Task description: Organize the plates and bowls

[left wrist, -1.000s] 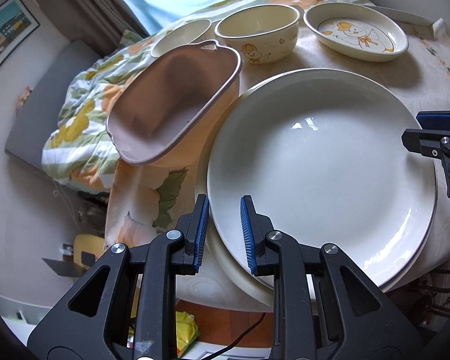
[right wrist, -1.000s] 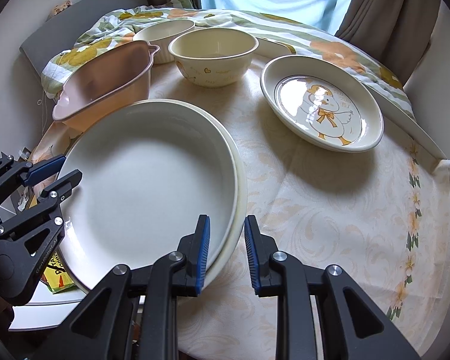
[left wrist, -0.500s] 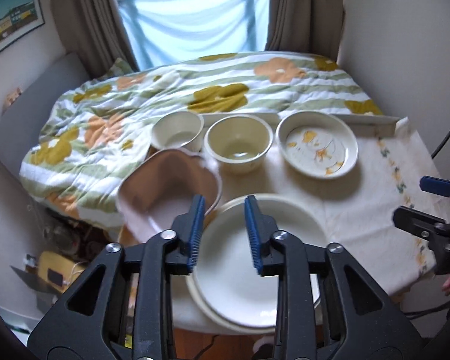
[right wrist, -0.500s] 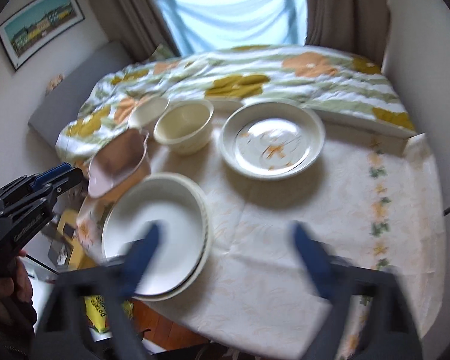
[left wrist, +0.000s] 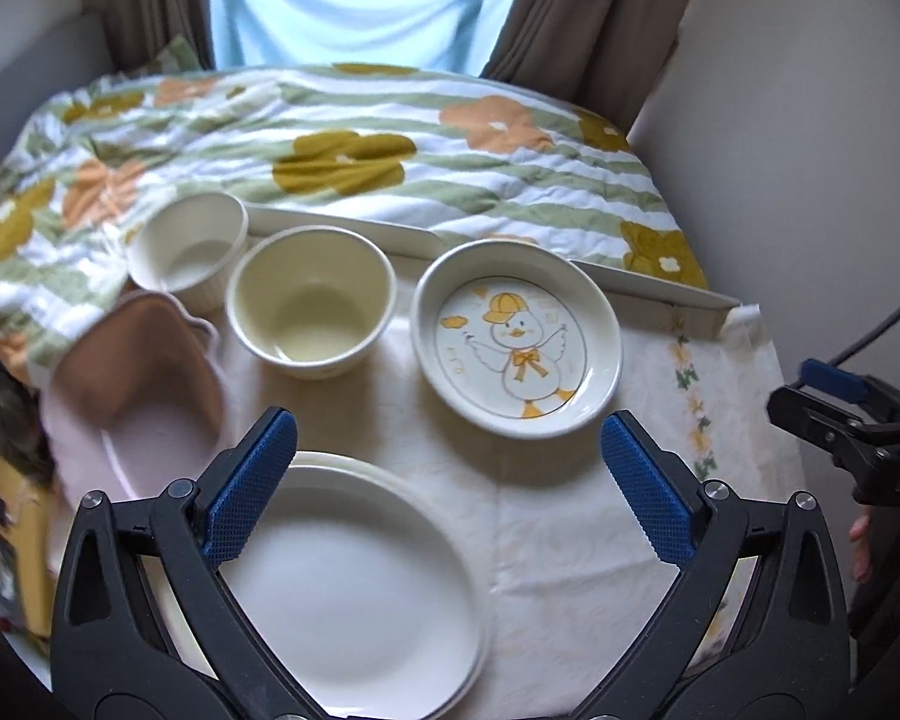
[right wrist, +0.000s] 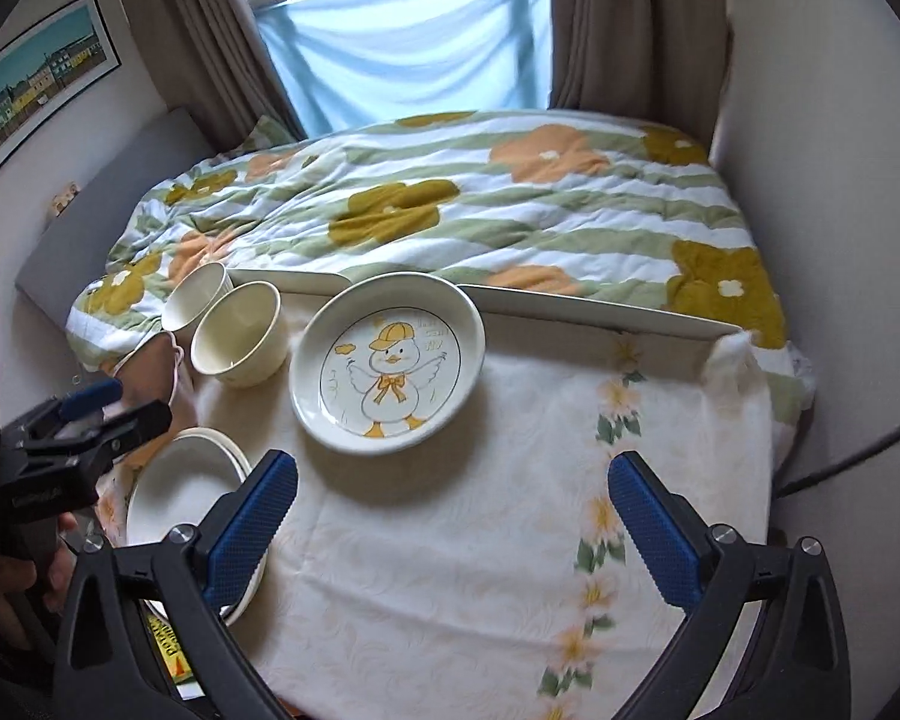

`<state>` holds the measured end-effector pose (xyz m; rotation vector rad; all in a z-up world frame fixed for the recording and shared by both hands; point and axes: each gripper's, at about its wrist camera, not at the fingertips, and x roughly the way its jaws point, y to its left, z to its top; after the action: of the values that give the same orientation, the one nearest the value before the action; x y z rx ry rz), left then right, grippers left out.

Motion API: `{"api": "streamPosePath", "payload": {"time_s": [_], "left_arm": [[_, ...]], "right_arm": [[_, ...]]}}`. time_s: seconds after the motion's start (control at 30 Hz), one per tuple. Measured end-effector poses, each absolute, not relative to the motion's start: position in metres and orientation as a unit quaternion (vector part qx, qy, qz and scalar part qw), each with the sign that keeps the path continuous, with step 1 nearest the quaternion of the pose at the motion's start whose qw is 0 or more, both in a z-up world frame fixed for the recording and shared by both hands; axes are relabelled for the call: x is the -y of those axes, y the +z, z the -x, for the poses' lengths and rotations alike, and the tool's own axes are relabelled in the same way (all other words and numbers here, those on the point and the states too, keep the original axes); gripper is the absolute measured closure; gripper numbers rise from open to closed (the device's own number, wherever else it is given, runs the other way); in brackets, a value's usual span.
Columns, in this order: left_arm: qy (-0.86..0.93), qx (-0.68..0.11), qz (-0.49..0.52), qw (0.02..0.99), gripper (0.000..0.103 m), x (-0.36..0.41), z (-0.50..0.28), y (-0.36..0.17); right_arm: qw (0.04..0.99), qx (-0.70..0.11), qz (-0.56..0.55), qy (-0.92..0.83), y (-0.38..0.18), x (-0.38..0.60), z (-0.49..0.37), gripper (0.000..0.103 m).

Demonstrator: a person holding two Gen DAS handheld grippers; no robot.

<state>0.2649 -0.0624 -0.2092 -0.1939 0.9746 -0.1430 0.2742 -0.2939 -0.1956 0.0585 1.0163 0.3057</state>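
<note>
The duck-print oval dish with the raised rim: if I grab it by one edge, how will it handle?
The cream, glossy duck-print oval dish looks like glazed ceramic, so probably stiff, breakable and slick against the pads. Held by one rim it would likely sag at the far end. It sits flat on the white floral tablecloth, so pushing should slide it, not roll it.

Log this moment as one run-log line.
left gripper: open, empty | right gripper: open, empty | white plates: stacked, released | duck plate: untouched | next: duck plate, probably
</note>
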Motion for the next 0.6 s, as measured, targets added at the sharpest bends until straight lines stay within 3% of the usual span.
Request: {"api": "streamPosePath", "payload": {"time_s": [0.2,0.27,0.33,0.47,0.6], "left_arm": [[-0.040,-0.513,0.160,0.842,0.003,0.072,-0.311,-0.257],[-0.023,-0.526,0.175,0.832,0.008,0.075,-0.324,-0.276],[-0.010,-0.537,0.175,0.825,0.019,0.077,-0.333,-0.292],[0.009,-0.558,0.186,0.809,0.045,0.080,-0.346,-0.318],[0.022,-0.561,0.189,0.805,0.048,0.081,-0.352,-0.329]], "right_arm": [[0.829,-0.516,0.009,0.215,-0.243,0.293,-0.345,0.000],[0.816,-0.527,0.000,0.237,-0.266,0.296,-0.365,0.001],[0.803,-0.536,-0.006,0.260,-0.283,0.298,-0.379,0.007],[0.785,-0.547,0.002,0.292,-0.305,0.288,-0.395,0.032],[0.778,-0.546,0.009,0.312,-0.314,0.280,-0.405,0.049]]}}
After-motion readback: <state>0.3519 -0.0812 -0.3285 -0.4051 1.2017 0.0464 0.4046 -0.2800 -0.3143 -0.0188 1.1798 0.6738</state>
